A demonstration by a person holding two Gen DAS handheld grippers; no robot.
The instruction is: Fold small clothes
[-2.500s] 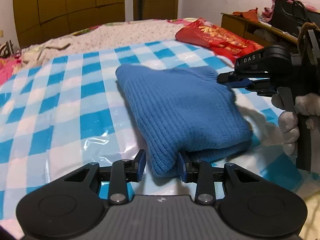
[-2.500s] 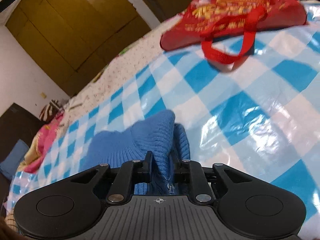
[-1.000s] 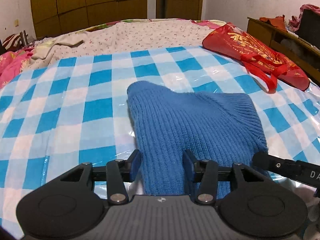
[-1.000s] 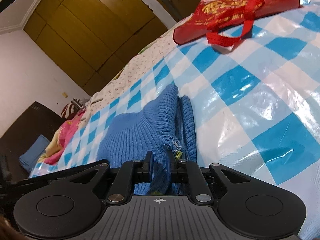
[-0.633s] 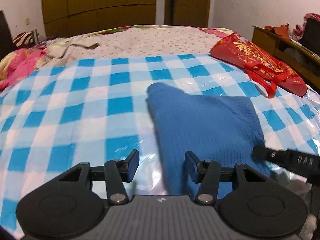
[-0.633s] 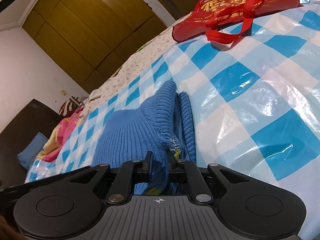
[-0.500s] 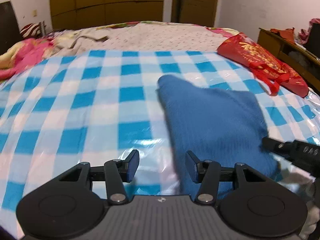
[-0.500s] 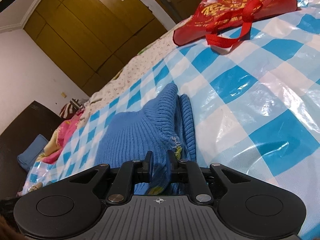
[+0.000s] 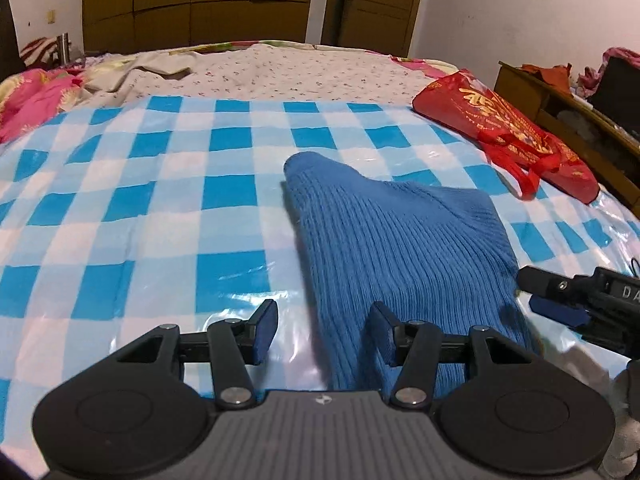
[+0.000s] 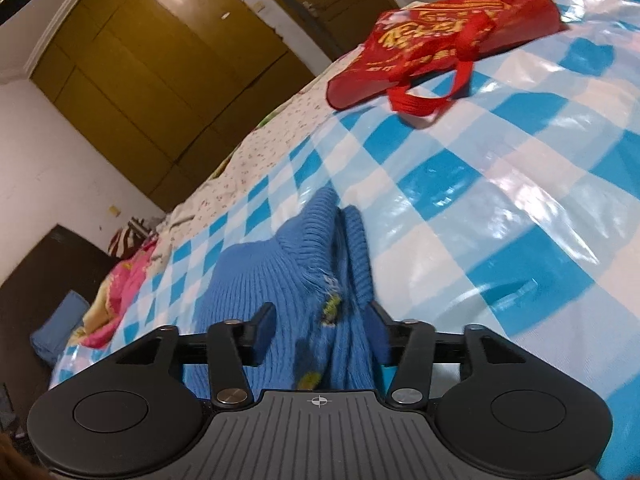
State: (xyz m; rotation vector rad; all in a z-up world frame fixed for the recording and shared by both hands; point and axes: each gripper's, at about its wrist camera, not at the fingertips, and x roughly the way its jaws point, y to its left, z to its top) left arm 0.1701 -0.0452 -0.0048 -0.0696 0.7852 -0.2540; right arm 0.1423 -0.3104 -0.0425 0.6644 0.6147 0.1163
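1. Two grippers are in view, both with their jaws spread. The left gripper point(image 9: 324, 330) grasps nothing; its left finger hangs over the bare sheet and its right finger over the near-left edge of the sweater.
2. The right gripper point(image 10: 320, 330) is likewise released, its fingers standing on either side of the sweater's near edge without clamping it. In the left wrist view this gripper point(image 9: 560, 300) comes in from the right, its tip beside the sweater's right side.
3. The blue ribbed sweater point(image 9: 400, 240) lies folded on the sheet, narrower at the far end and wider toward the grippers. From the right wrist view the blue ribbed sweater point(image 10: 280, 280) shows stacked layers along its right edge, with a frayed spot and a bit of yellow-green pattern inside the fold.
4. Under it is a glossy blue-and-white checked sheet point(image 9: 140, 208) spread over the bed.
5. A red bag point(image 9: 500, 136) with gold print and red handles lies well apart from the sweater, toward the far right corner of the sheet.
6. Beyond the sheet is floral bedding point(image 9: 280, 72), and past that a brown wardrobe point(image 9: 192, 4) and a door point(image 9: 376, 4).
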